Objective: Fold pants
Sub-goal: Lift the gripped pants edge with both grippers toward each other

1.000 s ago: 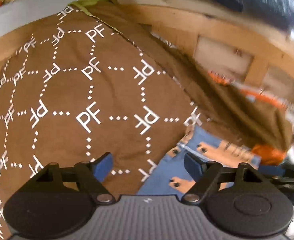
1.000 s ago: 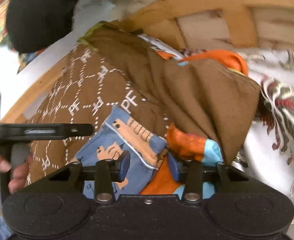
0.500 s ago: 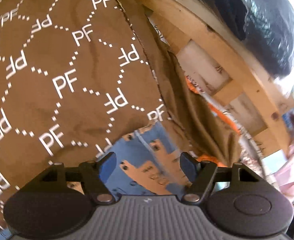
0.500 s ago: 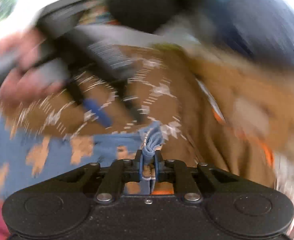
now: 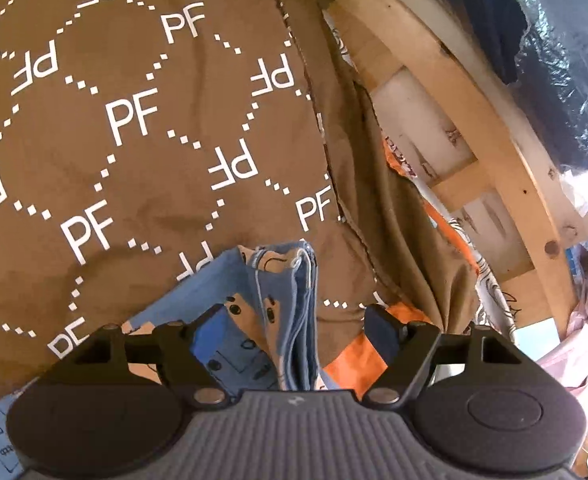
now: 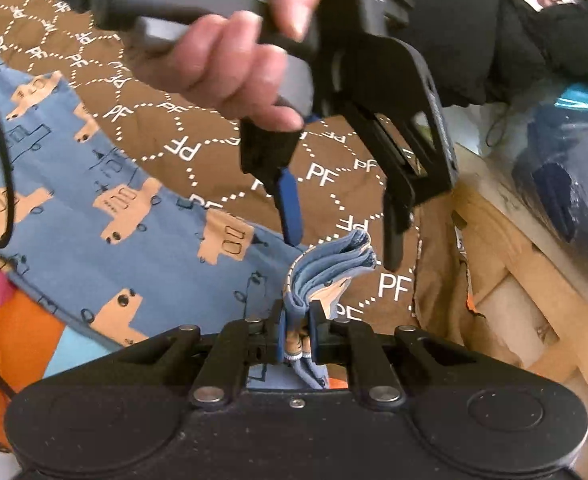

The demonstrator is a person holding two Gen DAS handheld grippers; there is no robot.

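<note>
Over the brown cloth (image 6: 165, 128), the right gripper (image 6: 296, 330) pinches the pants (image 6: 93, 216); the left gripper (image 6: 334, 236) hangs wide beside the wooden frame (image 6: 534, 280).

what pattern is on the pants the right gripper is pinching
The blue cotton pants carry tan truck-like shapes with thin dark outline drawings, clearest in the right wrist view.

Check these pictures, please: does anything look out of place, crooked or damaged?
Nothing looks damaged. One thing is untidy: the pants are bunched into a thick wad where the right hand-held gripper pinches them, not lying flat on the brown cloth. The left hand-held gripper is open around the same wad.
</note>
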